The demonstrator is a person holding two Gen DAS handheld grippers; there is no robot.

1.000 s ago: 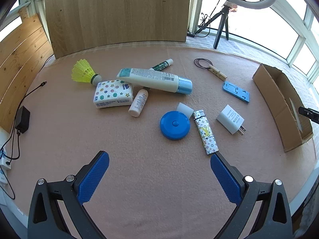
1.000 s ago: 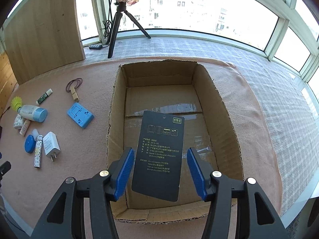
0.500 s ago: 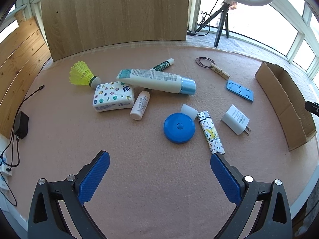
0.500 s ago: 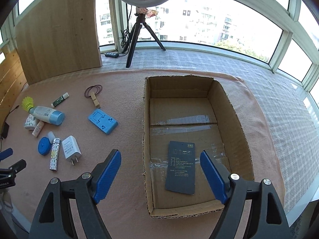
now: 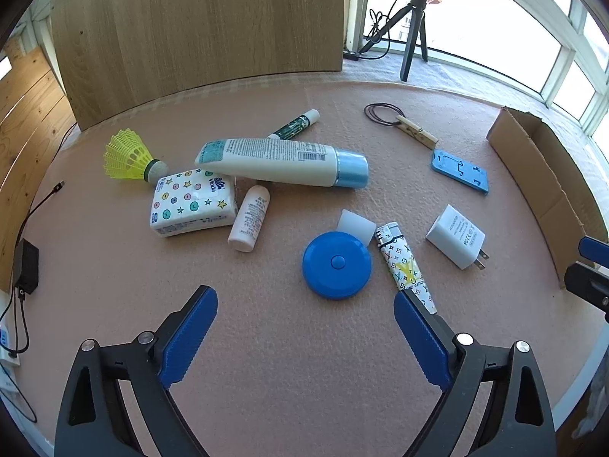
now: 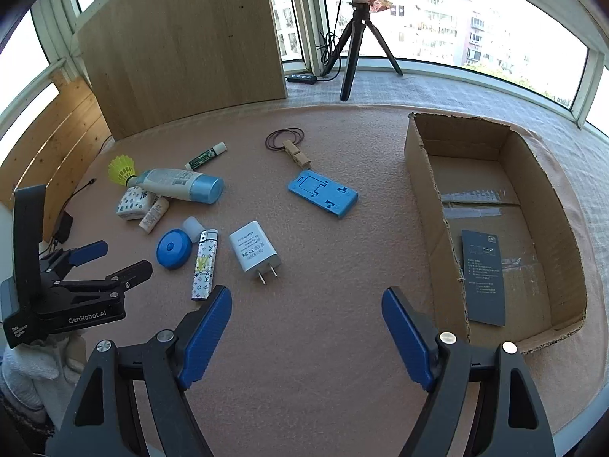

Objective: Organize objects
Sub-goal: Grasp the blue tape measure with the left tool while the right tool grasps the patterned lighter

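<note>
A cardboard box [image 6: 418, 175] stands at the right with a dark card [image 6: 483, 278] lying flat inside. My right gripper [image 6: 306, 310] is open and empty, left of the box over bare mat. My left gripper [image 5: 304, 316] is open and empty, just short of a blue round tape measure [image 5: 337, 264] and a patterned lighter [image 5: 405, 264]. A white charger [image 6: 253, 247], a blue phone stand [image 6: 323, 192], a lotion tube [image 5: 281, 162], a tissue pack [image 5: 190, 202], a small white bottle [image 5: 249, 217] and a yellow shuttlecock [image 5: 127, 154] lie on the mat.
A clothespin [image 6: 297, 154] with a hair tie [image 6: 283, 138] and a green lip balm [image 6: 205, 155] lie farther back. A wooden board [image 6: 182, 42] and a ring-light tripod [image 6: 354, 42] stand behind the mat. Cables and an adapter [image 5: 26, 266] lie at the left edge.
My right gripper let go of the dark card, which now lies in the box, then opened wide and swung left away from the box. My left gripper moved slightly closer to the objects.
</note>
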